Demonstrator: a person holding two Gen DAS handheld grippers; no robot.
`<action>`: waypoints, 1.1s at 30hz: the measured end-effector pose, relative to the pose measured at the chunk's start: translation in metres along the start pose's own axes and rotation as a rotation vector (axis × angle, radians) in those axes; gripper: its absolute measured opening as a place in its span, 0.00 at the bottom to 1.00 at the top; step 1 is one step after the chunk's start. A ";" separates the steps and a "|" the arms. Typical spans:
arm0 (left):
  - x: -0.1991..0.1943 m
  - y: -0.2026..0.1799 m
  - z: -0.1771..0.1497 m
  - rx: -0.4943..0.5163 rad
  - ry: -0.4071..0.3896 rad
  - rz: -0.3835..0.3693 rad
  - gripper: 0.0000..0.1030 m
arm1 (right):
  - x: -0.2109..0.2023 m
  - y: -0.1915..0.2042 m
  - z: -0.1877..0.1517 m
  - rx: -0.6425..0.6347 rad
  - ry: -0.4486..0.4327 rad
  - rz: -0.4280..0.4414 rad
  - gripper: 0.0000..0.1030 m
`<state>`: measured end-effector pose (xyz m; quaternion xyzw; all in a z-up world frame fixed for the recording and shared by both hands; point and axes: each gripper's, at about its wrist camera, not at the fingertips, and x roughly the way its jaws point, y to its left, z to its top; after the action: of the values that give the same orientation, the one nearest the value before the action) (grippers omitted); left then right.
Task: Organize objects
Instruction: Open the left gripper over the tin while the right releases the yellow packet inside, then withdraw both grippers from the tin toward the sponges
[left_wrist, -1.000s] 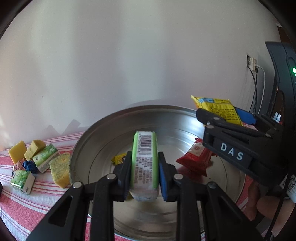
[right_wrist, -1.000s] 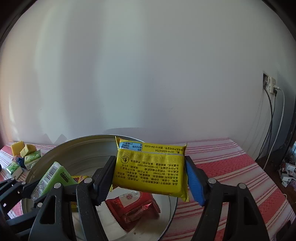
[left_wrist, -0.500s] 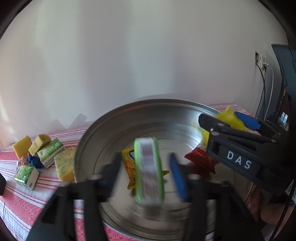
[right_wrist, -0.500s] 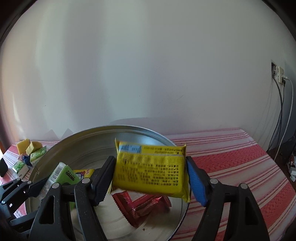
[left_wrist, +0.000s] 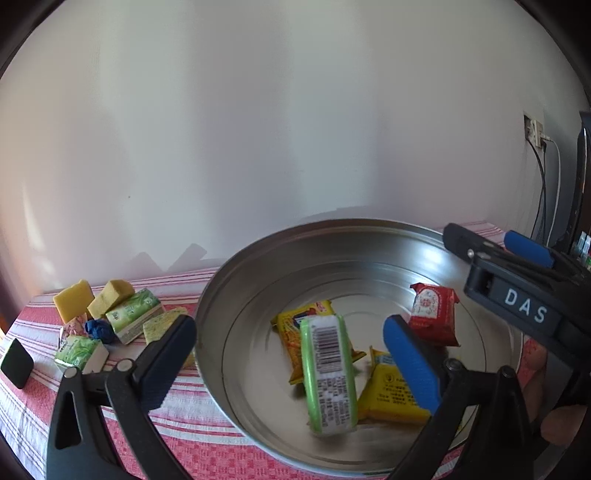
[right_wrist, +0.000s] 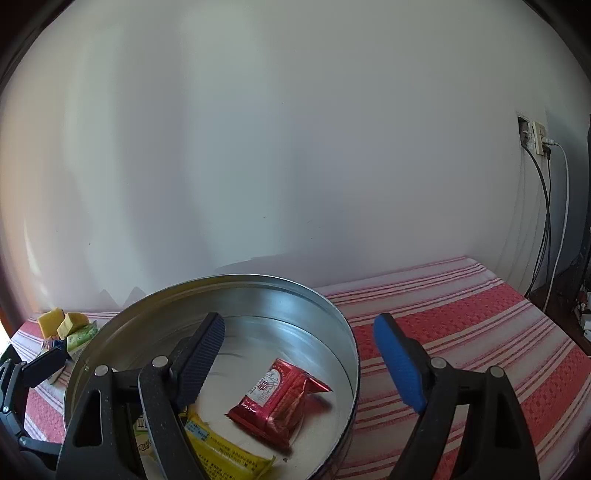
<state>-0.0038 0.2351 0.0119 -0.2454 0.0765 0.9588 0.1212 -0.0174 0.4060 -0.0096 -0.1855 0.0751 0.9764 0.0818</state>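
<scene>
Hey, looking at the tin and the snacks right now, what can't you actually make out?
- Green packet: motion-blurred in the left wrist view, print unreadable.
- Yellow packet: in the right wrist view, partly behind the right tongs and cut off by the bottom edge.
- Pile beside the metal tin: too small in the right wrist view; partly behind the left tongs in the left.

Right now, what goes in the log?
left tongs: open, just released green pack | right tongs: open, yellow packet dropped | both in pan
</scene>
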 end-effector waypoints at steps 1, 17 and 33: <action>-0.001 0.001 0.000 -0.003 -0.001 0.002 1.00 | 0.000 0.000 0.000 -0.001 -0.003 -0.002 0.82; -0.017 0.065 -0.002 -0.041 -0.097 0.165 1.00 | -0.026 -0.001 -0.004 0.069 -0.193 -0.058 0.82; -0.024 0.131 -0.024 -0.088 -0.106 0.237 0.99 | -0.061 -0.007 -0.014 0.176 -0.269 -0.200 0.82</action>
<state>-0.0085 0.1001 0.0144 -0.1887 0.0564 0.9804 0.0001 0.0452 0.4017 -0.0003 -0.0522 0.1298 0.9690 0.2035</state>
